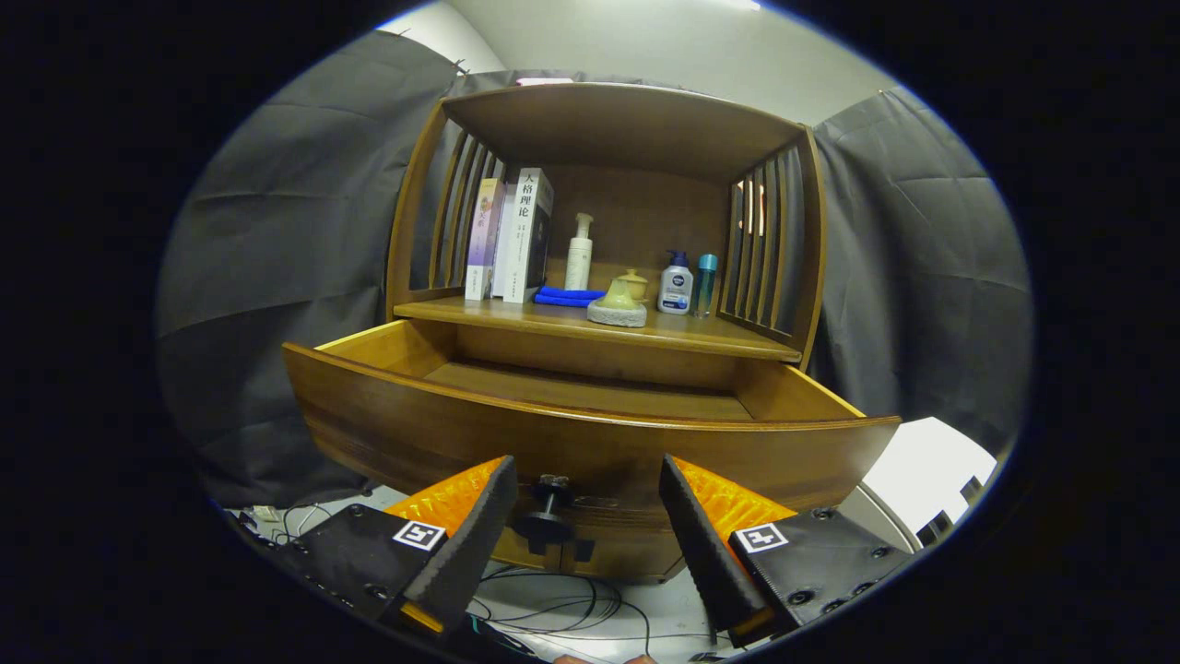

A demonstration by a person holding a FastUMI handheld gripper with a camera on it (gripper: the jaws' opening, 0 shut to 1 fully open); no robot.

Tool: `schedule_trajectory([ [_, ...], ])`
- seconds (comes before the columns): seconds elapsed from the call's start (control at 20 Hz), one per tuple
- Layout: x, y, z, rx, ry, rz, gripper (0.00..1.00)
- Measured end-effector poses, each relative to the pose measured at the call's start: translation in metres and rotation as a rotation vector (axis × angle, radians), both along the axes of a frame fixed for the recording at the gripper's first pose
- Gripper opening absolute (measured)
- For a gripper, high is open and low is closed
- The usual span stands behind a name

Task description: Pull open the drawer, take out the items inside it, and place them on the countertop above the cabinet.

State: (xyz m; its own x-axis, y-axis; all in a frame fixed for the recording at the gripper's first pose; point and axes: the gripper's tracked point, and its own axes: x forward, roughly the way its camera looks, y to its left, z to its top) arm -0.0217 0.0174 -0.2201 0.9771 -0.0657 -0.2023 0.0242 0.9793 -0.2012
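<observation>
The cabinet [608, 231] rose beyond the claw, its slatted sides framing the countertop [710, 339] above the drawer. The drawer [590, 433] stood pulled well out toward the claw, its long axis running crosswise to the fingers and its curved front panel just ahead of them and a little above. From this low angle only the far strip of the drawer floor showed and it looked bare; whether anything lay behind the front panel could not be told.

On the countertop, beyond and above the claw, stood two books [516, 235] off to the left, a white pump bottle [579, 254] straight ahead, a folded blue cloth [567, 297], a small lidded pot on a stone base [620, 302], a second pump bottle [676, 286] and a slim teal bottle [705, 284] to the right.

The gripper [587, 512] was spread wide and held nothing. The drawer knob [550, 507] sat between the fingers, nearer the left one, its short stem pointing back at the claw, touching neither finger.

The coming move probably turned on height: the drawer's open top lay above and ahead, so the claw would need to rise over the front panel and tip down to reach inside.
</observation>
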Motion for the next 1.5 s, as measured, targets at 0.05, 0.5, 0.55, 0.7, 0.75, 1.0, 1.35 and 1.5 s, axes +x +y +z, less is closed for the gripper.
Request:
schedule_trajectory([
  [0.05,0.002,-0.001,0.000,0.003,-0.005,-0.004,0.99],
  [0.5,0.012,0.013,-0.013,0.049,0.017,0.019,0.98],
  [0.55,0.012,0.012,-0.012,0.044,0.014,0.015,0.98],
  [0.7,0.015,0.011,-0.012,0.044,-0.005,-0.006,0.98],
  [0.75,0.019,0.010,-0.013,0.034,-0.007,-0.010,0.98],
  [1.0,0.037,0.008,-0.013,0.061,0.000,-0.012,0.98],
  [1.35,0.076,0.009,-0.011,0.072,-0.014,-0.037,0.98],
  [1.5,0.091,0.009,-0.009,0.077,-0.030,-0.042,0.98],
])
